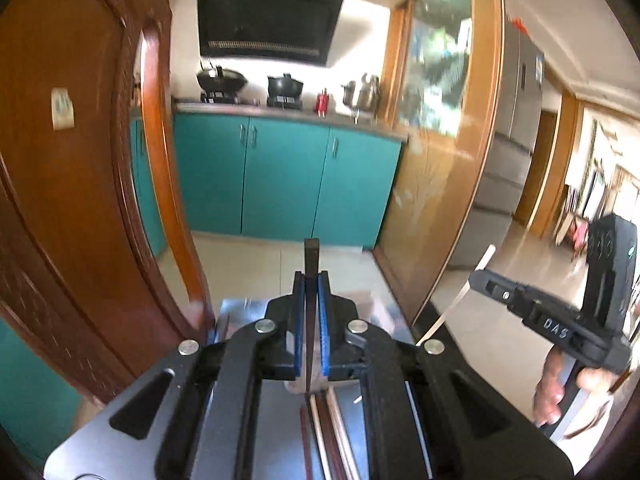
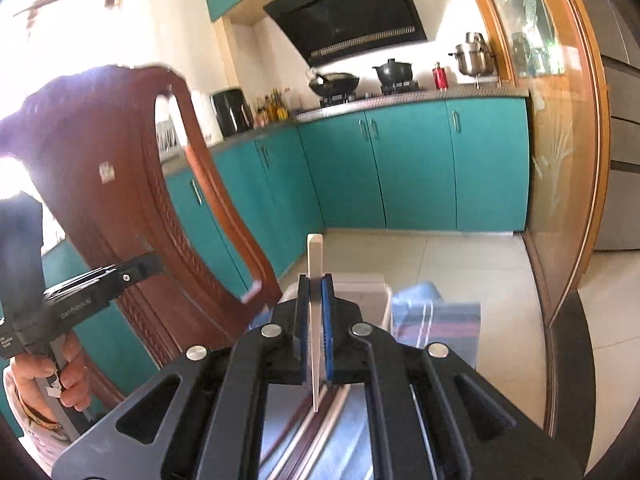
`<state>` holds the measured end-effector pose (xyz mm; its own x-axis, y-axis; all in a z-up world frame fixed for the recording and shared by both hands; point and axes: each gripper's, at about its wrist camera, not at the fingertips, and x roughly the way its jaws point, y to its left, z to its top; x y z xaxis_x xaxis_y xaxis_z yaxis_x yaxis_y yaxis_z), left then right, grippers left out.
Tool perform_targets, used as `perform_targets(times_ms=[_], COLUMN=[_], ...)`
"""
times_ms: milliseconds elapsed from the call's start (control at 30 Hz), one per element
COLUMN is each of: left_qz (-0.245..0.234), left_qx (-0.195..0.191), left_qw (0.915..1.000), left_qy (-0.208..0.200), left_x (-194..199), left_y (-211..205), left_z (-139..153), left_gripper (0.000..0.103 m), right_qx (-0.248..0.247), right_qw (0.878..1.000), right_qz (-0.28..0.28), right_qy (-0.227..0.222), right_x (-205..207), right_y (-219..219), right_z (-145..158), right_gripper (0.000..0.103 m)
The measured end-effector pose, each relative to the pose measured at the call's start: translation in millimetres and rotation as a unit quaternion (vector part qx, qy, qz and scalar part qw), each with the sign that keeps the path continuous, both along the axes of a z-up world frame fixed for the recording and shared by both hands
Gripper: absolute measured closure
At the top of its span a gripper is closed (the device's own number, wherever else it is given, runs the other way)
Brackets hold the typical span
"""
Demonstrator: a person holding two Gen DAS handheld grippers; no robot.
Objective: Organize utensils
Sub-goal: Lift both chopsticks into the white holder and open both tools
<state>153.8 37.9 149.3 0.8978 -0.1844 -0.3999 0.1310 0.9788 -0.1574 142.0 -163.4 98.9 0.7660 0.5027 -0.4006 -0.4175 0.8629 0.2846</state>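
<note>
My left gripper (image 1: 311,280) is shut on a dark brown chopstick (image 1: 311,256) that stands upright between its blue pads. My right gripper (image 2: 316,282) is shut on a pale cream chopstick (image 2: 315,256), also upright. The right gripper also shows at the right of the left wrist view (image 1: 486,280), with its pale chopstick (image 1: 460,296) slanting. The left gripper shows at the left of the right wrist view (image 2: 148,266). Below both grippers lie several loose chopsticks (image 1: 328,432), brown and pale, on a metal surface; they also show in the right wrist view (image 2: 316,432).
A carved brown wooden chair back (image 1: 80,180) stands close on the left. A metal container (image 2: 360,288) and a blue striped cloth (image 2: 436,316) lie ahead. Teal kitchen cabinets (image 1: 280,176), a stove with pots and a glass door (image 1: 440,160) are beyond.
</note>
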Motion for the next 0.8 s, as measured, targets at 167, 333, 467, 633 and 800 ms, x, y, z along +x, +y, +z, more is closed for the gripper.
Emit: perform_targets(times_ms=[167, 333, 467, 633, 800], left_qz=[0.017, 0.059, 0.055, 0.061, 0.078], left_qx=[-0.049, -0.073, -0.098, -0.086, -0.061], left_qw=[0.9980, 0.9926, 0.9924, 0.9941, 0.9951], left_qy=[-0.038, -0.076, -0.051, -0.026, -0.005], left_x=[0.4, 13.1, 40.4, 63.1, 69.0], left_y=[17.8, 27.7, 24.4, 13.9, 7.0], left_z=[28.7, 32.0, 12.4, -14.3, -42.8], left_gripper=[0.096, 0.096, 0.096, 0.096, 0.096], right_qx=[0.056, 0.114, 0.100, 0.060, 0.052], right_qw=[0.997, 0.987, 0.984, 0.988, 0.990], right_qz=[-0.027, -0.085, -0.123, -0.132, -0.123], right_qy=[-0.036, -0.080, -0.082, -0.055, -0.041], right_x=[12.0, 20.6, 36.3, 54.2, 56.5], right_y=[-18.5, -44.8, -47.6, -33.4, -27.1], right_z=[29.9, 38.0, 21.6, -5.5, -20.1], right_gripper=[0.096, 0.096, 0.096, 0.096, 0.096])
